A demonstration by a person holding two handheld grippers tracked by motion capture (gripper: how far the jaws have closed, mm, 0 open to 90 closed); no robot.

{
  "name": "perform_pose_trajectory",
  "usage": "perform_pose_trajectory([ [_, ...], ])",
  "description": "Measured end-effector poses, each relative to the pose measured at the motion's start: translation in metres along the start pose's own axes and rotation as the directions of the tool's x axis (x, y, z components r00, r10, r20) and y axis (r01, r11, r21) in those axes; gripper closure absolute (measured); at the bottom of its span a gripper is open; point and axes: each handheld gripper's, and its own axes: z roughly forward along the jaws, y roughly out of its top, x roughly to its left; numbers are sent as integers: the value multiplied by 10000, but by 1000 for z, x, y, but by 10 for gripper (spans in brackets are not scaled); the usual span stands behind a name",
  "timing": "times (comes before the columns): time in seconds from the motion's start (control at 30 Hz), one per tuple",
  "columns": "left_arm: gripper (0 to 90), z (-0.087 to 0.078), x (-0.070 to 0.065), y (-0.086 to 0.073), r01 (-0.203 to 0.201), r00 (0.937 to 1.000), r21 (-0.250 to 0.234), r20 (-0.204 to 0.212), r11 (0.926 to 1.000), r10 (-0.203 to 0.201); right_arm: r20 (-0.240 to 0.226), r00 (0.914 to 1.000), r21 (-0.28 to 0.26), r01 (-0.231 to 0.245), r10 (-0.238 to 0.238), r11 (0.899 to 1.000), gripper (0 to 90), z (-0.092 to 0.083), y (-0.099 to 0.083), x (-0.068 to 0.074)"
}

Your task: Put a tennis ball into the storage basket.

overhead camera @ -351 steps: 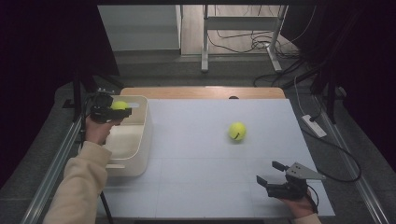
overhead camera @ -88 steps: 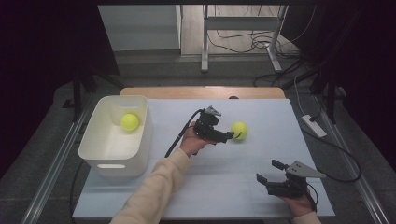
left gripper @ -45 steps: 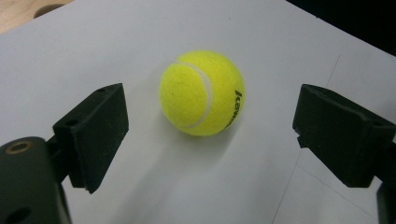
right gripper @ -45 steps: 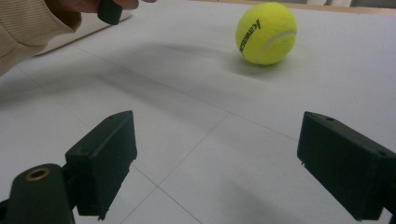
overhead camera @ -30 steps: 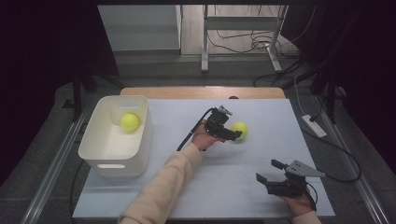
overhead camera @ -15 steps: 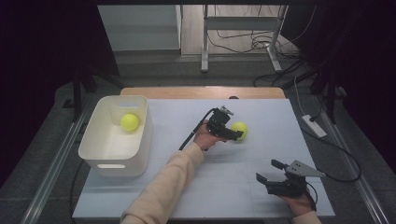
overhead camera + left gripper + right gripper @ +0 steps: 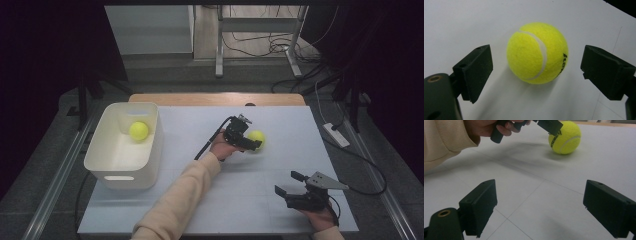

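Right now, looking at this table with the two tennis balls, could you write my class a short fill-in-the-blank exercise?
1. The white bin holds ____ tennis ball.
2. The tennis ball on the table lies between the open jaws of the ____ gripper.
3. The jaws of the right gripper are ____, with nothing between them.
4. The colour of both balls is ____.

Missing words: one; left; open; yellow

A fuzzy yellow tennis ball (image 7: 257, 137) with a white seam and black lettering rested on the table, slightly toward one o'clock from centre.
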Motion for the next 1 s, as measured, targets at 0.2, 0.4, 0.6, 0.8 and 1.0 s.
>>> perform_pose_trajectory([
  [0.2,121,4,-1,2,-28,10000,34,34,10000,28,7,10000,-5,-9,9,10000,120,0,0,0],
  [0.4,121,10,-1,2,-9,10000,102,3,9999,9,6,10000,-11,-39,39,10000,120,-1,0,0],
  [0.6,123,14,2,3,85,10000,118,-31,9999,-85,17,10000,-26,-38,38,10000,120,-1,0,-1],
  [0.8,125,21,3,4,148,9999,190,-46,9997,-147,33,10000,-38,-76,76,10000,120,-1,-1,-1],
  [1.0,149,26,4,2,317,9995,205,65,9993,-318,34,10000,-55,-90,91,9999,120,-2,-1,-2],
])
